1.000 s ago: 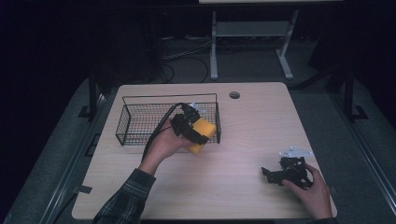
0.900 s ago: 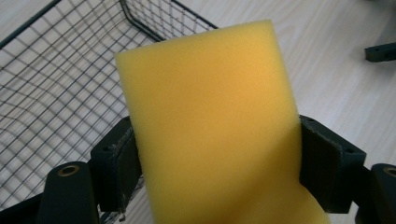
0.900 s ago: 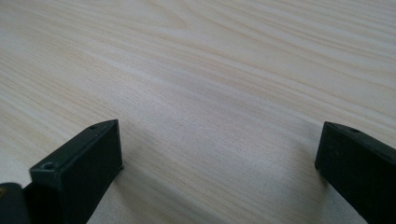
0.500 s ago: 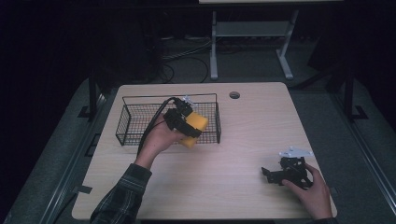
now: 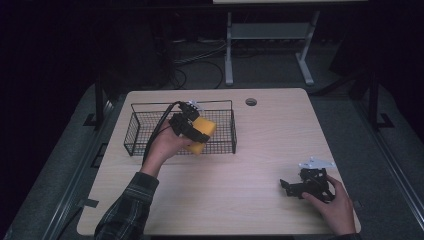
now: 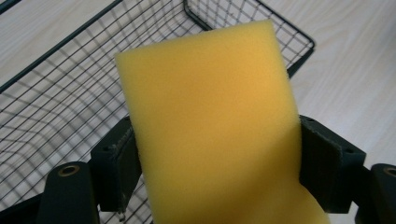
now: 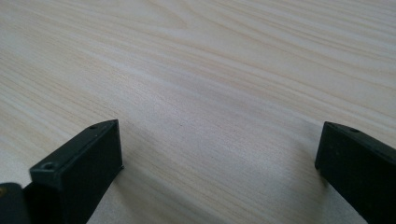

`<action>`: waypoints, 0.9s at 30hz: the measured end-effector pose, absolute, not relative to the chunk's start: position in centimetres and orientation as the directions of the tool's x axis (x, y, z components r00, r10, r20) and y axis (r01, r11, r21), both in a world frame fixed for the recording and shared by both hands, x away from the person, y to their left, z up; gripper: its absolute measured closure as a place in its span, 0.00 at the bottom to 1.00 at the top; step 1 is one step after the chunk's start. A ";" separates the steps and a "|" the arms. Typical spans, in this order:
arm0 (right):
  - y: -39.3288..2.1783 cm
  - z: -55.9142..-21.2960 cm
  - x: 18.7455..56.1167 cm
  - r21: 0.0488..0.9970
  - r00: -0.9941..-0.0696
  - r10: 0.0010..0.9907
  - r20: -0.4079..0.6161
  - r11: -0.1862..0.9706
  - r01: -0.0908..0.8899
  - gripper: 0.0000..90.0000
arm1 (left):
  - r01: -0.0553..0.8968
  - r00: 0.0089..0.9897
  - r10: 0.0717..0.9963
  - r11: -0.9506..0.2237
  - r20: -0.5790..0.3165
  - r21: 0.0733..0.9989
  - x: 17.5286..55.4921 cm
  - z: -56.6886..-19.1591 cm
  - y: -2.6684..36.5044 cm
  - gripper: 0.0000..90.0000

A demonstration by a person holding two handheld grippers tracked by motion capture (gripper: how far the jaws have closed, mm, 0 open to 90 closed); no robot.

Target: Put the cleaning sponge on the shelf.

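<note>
The pale wood-grain table point(image 5: 235, 200) takes up most of the high view, with a round cable hole point(image 5: 251, 102) near its far edge. A black wire basket point(image 5: 145, 131) stands on the far left part of the tabletop, and what shows of its mesh floor looks empty.

The left gripper point(image 5: 192, 127) is held up at the basket's right end, above its near rim. Its jaws pinch a yellow sponge point(image 5: 202, 131) from both sides. In the left gripper view the sponge point(image 6: 210, 126) stands up between the padded jaw faces and is squeezed in slightly where they press on it, with the basket's mesh point(image 6: 60, 93) and its rounded corner showing behind and below. The sponge is therefore in the air, gripped, right at the basket's rim, with part of it seeming to hang over the basket and part toward the near side of the wire.

The right gripper point(image 5: 307, 185) rests on the table near the front right corner, well apart from the basket, with the person's hand point(image 5: 336, 209) around it. In the right gripper view its jaws stand wide apart with bare wood point(image 7: 210, 93) between them and nothing held.

Judging from this, the pickup and most of the carry are done. What seems left is to bring the sponge fully over the basket, lower it inside, spread the left jaws and lift clear. The right gripper appears to have no part in this step.
</note>
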State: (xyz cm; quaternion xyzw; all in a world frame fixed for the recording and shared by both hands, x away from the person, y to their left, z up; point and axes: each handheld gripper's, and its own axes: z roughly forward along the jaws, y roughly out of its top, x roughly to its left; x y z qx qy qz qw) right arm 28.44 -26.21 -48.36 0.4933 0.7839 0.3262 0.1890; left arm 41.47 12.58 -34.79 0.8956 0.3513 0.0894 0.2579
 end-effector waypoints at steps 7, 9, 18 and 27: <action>-26.2 -48.4 28.4 0.698 -0.441 0.897 0.026 0.300 0.650 0.00 | 0.607 0.710 0.704 -0.591 -0.028 0.531 42.0 -34.9 13.5 0.25; -26.2 -48.4 28.4 0.698 -0.442 0.897 0.026 0.300 0.650 0.00 | 0.615 0.701 0.712 -0.583 -0.030 0.531 42.2 -34.9 13.9 0.25; -26.2 -48.4 28.4 0.698 -0.442 0.897 0.025 0.301 0.650 0.00 | 0.634 0.675 0.737 -0.563 -0.024 0.530 42.7 -35.1 15.2 0.25; -26.2 -48.4 28.4 0.698 -0.442 0.897 0.026 0.300 0.650 0.00 | 0.651 0.649 0.760 -0.540 -0.022 0.533 43.2 -35.1 16.7 0.25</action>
